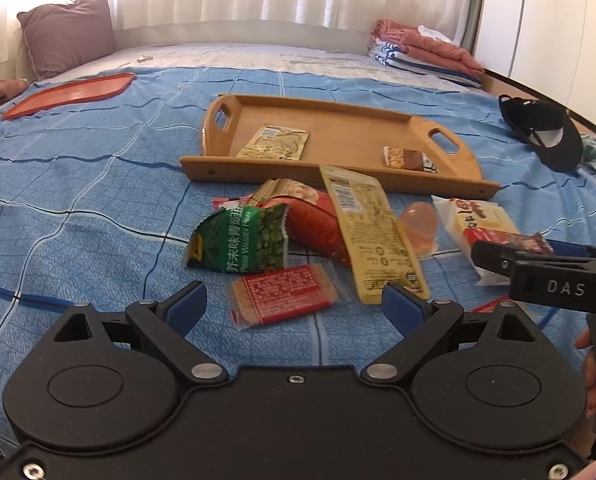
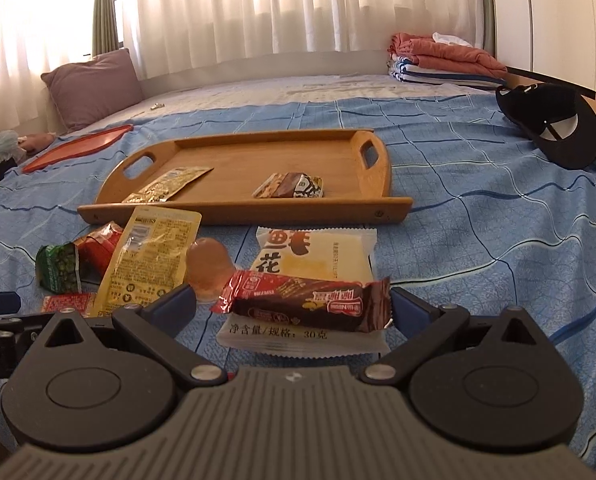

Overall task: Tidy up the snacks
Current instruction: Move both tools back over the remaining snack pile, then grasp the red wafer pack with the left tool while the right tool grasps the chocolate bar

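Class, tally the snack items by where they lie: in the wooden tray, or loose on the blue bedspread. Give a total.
In the wooden tray: 2 (yellow sachet, chocolate bar)
Loose on the blue bedspread: 8
Total: 10

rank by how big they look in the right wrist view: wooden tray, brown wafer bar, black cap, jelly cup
1. wooden tray, widest by far
2. black cap
3. brown wafer bar, close to the cap in apparent size and nearer the camera, so this pair is unsure
4. jelly cup, smallest
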Demonstrator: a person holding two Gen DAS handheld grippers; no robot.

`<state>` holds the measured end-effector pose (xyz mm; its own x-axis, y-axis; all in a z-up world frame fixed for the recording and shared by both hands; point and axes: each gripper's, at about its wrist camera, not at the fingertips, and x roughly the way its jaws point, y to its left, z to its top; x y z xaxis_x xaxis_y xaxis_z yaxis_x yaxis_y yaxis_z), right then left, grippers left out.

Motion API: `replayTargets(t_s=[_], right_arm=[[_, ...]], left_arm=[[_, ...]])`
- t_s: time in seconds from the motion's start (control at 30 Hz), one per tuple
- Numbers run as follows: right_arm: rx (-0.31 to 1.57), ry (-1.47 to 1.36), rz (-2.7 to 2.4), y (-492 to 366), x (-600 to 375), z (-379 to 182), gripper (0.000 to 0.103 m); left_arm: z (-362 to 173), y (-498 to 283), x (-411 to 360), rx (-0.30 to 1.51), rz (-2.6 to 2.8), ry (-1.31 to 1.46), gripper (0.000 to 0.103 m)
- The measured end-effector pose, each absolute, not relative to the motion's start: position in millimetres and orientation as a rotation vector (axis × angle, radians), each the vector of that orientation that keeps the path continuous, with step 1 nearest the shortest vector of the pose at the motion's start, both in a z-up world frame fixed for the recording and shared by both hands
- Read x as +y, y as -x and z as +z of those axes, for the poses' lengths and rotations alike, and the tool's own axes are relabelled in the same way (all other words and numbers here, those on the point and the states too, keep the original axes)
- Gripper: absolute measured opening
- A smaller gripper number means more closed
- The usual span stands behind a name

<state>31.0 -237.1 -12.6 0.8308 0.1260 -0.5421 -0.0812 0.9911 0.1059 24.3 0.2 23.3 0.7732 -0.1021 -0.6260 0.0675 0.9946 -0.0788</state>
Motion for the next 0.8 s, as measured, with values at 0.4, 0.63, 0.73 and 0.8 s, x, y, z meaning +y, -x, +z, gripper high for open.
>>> replayTargets(t_s=[0.4, 0.63, 0.73, 0.8], right_arm=[[0.613, -0.037, 0.099, -41, -232, -19, 0.103], [0.603, -0.042, 0.109, -38, -235, -16, 0.103], [0.593, -0.03, 0.11, -37, -236, -12, 0.103], [0.586, -0.023, 0.111, -36, -237, -10, 0.103]], left_arm=[[7, -43, -4, 0.718, -0.151, -0.015, 0.075], [11, -27, -6, 0.715, -0.197, -0.078, 0.043], [13, -20, -8, 0.72, -0.225, -0.1, 0.037], [15, -17, -8, 0.723, -0.235, -0.104, 0.034]])
